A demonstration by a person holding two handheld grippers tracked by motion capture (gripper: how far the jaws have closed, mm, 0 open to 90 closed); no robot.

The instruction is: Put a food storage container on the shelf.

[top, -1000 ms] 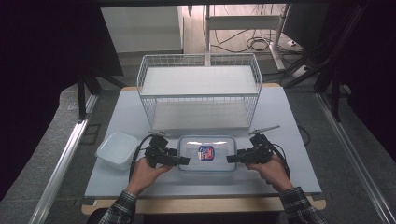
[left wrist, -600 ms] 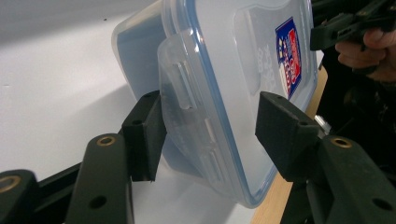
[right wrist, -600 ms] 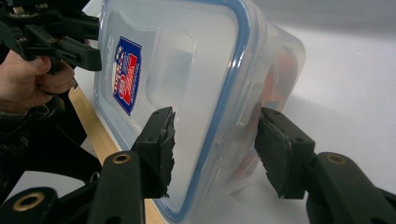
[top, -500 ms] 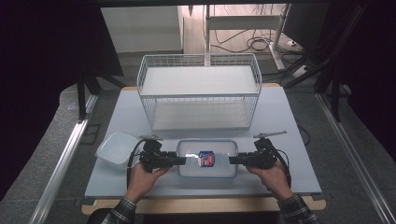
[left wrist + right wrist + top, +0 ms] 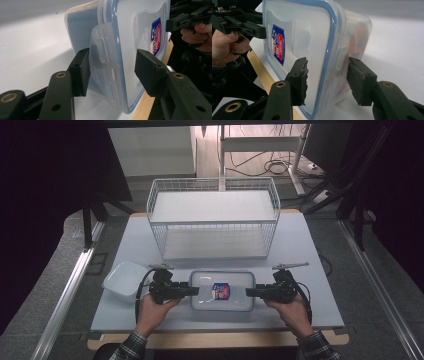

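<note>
A clear plastic box (image 5: 222, 291) with a blue-rimmed lid and a red and blue label lies flat near the table's front edge. My left gripper (image 5: 192, 291) points at its left end, and my right gripper (image 5: 248, 292) points at its right end. In the left gripper view the open left gripper (image 5: 113, 72) straddles the box's end (image 5: 125, 50), one jaw under the base and one over the lid, around a clear latch flap (image 5: 103, 65) that sticks out. In the right gripper view the open right gripper (image 5: 328, 80) straddles the other end of the box (image 5: 317, 45) the same way.
A white wire basket (image 5: 215, 217) stands behind the box, across the middle of the table. A second clear tub (image 5: 122, 279) sits at the front left, just beyond my left hand. The wooden table edge (image 5: 220, 339) runs close in front of both hands.
Both grippers have dropped from a raised, angled hold to level and now point inward at the box's two ends. The box has stayed in place.
</note>
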